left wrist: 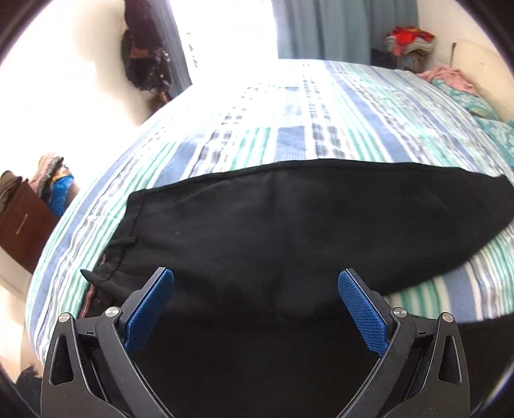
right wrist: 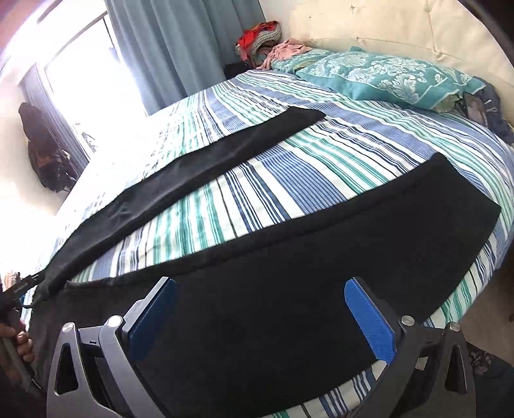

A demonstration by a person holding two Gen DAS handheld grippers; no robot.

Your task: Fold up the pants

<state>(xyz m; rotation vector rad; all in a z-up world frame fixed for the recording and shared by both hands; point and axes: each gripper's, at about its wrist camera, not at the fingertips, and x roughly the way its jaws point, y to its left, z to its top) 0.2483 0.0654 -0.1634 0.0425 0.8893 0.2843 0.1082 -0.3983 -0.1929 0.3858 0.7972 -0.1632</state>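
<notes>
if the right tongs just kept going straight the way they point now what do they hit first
Most likely the black pants: the right tongs are open, and the near pant leg fills the gap between the blue pads. Beyond it lies the striped bedspread. How far above the fabric the tongs hang is unclear.

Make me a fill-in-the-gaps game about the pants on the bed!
1. The pants are the colour ____.
2. The pants lie on a ____ bedspread.
3. The jaws of the right gripper are ____.
4. The teal pillow lies near the ____ headboard.

Missing words: black; striped; open; cream
</notes>
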